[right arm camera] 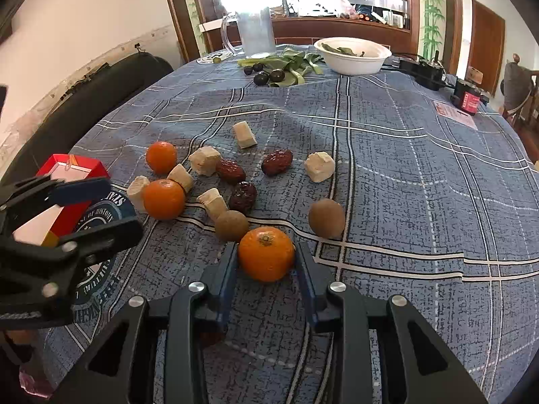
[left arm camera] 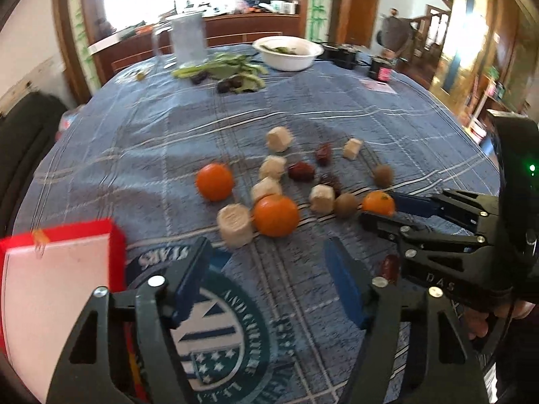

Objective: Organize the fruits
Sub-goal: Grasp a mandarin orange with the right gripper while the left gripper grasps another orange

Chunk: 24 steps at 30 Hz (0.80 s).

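Note:
Fruit lies scattered on a blue plaid tablecloth: oranges, brown kiwis, dark red dates and several pale cut chunks. My right gripper is shut on the nearest orange, its blue pads against both sides; the left wrist view shows that gripper and that orange at the right. My left gripper hangs open over the cloth with nothing between its pads, just short of another orange; in the right wrist view the left gripper is at the left. A third orange lies further left.
An open red box with a white inside stands at the table's near left. At the far end are a white bowl, a clear jug, green leaves with dark round fruit and black devices. A dark chair borders the left edge.

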### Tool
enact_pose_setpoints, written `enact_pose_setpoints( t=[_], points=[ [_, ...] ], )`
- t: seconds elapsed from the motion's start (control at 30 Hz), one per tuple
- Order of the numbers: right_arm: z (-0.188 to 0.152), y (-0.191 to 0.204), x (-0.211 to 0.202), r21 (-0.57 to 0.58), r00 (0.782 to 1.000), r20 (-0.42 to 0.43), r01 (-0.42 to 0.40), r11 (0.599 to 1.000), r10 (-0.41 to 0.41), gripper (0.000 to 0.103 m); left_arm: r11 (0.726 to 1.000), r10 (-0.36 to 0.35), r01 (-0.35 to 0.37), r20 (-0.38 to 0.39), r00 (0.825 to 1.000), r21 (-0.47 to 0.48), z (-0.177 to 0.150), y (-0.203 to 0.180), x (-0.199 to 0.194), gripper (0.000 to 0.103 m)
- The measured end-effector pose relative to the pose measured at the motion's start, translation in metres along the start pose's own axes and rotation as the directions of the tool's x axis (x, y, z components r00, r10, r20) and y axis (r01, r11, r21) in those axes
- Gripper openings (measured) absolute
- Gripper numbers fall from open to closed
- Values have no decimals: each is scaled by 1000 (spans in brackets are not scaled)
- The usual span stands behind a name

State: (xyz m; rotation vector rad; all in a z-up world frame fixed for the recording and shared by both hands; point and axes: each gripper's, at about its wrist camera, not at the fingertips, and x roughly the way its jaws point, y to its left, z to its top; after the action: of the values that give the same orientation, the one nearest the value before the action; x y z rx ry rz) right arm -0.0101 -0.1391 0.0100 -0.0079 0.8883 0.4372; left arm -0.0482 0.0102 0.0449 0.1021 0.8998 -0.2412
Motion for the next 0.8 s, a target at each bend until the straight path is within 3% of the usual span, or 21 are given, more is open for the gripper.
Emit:
enact_pose_setpoints(
  t=[0.43,0.8],
  points=[
    [0,0,3,-15,1000,-17,24,1000,-24,32,996,31,-28,-24,999,88,24,-5,34,65],
    [0,1,3,-16,999,-17,27,1000,-27,32,993,-10,11,-7,1000,121,23,-7,32,65]
  ],
)
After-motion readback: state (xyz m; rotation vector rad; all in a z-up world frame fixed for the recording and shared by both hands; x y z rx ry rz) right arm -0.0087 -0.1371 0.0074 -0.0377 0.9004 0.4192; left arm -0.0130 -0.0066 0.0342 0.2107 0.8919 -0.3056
